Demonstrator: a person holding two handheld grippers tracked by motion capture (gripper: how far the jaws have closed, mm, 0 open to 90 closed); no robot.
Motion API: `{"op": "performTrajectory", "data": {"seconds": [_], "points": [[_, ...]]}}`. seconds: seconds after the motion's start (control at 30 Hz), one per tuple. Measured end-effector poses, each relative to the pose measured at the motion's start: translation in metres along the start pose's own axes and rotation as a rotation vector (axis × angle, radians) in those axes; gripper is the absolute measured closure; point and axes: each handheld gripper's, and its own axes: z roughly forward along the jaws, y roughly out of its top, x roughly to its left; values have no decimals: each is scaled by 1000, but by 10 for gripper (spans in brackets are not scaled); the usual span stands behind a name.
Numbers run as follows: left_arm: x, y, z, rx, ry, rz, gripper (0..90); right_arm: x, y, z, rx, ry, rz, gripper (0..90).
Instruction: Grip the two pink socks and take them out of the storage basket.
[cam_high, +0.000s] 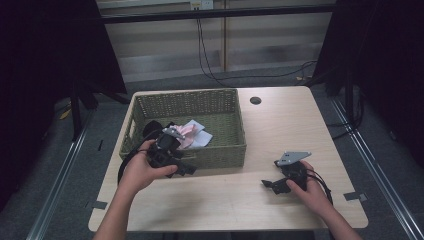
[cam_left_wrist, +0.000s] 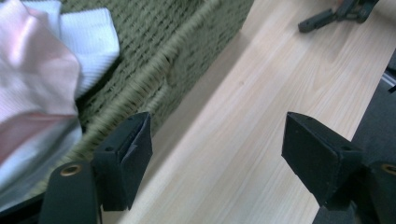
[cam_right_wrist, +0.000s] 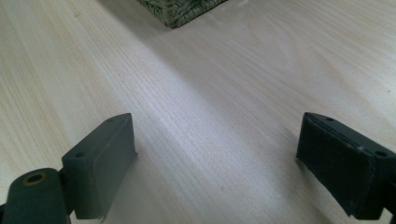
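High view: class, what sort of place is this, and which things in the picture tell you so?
Probably a lab or recording workspace, not a home: dark curtains flank the wooden table, cables hang down the back wall, and tape marks sit at the table's edge.

Dim high view, soft shadows, blurry close-ups

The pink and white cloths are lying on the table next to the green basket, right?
Not quite. The pink and white cloths are lying inside the green basket, not on the table next to it. The high view shows them within its woven walls, near the left gripper.
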Motion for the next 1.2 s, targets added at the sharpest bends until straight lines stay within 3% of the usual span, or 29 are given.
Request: {"op": "performTrajectory", "data": {"seconds": [0.27,0.4,0.5,0.77,1.2], "points": [[11,16,-15,-1,16,-10,246,0,0,0,-2,0,0,106],[22,23,-19,-3,34,-33,249,0,0,0,-1,2,-1,106],[34,28,-18,9,54,-51,250,0,0,0,-1,2,-1,107],[49,37,-12,20,65,-79,255,0,0,0,-1,1,-1,107],[65,52,-2,31,84,-110,271,0,1,1,-1,2,-1,106]]}}
